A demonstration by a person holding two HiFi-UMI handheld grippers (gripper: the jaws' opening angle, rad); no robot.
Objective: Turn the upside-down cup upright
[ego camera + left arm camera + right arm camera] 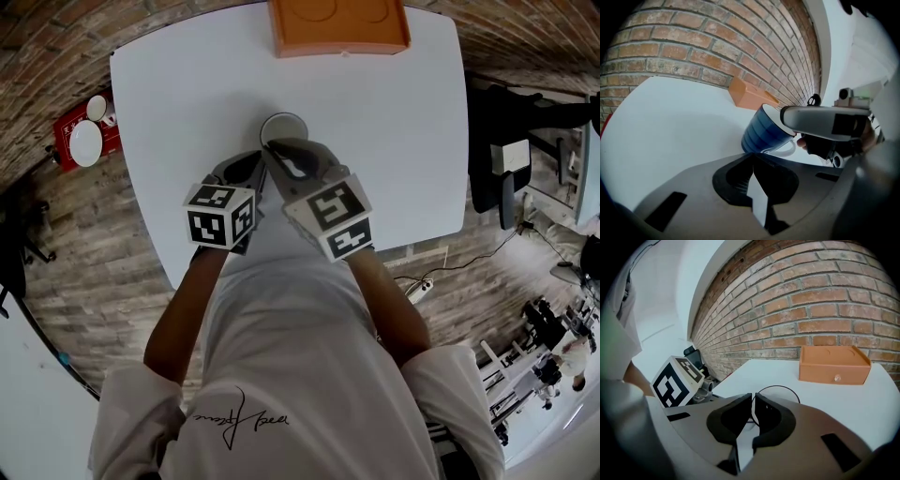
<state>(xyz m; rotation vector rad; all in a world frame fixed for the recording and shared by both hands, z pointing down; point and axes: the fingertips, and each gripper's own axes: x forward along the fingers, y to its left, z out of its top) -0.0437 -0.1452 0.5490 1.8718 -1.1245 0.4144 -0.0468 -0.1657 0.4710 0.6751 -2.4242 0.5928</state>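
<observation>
Left gripper view | blue cup point(764, 131) tilted, rim clamped by right tongs point(753, 401) | left tongs point(753, 168) closed, empty | cup to be levelled, base seated on bench point(187, 112) before release

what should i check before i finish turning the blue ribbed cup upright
1. Right gripper shut on the rim of the blue ribbed cup: ok.
2. Cup upright: not ok, it is tilted.
3. Cup base resting on the white table: cannot tell.
4. Left gripper empty, jaws together, apart from the cup: ok.
5. Orange drawer box far from the cup: ok.
</observation>
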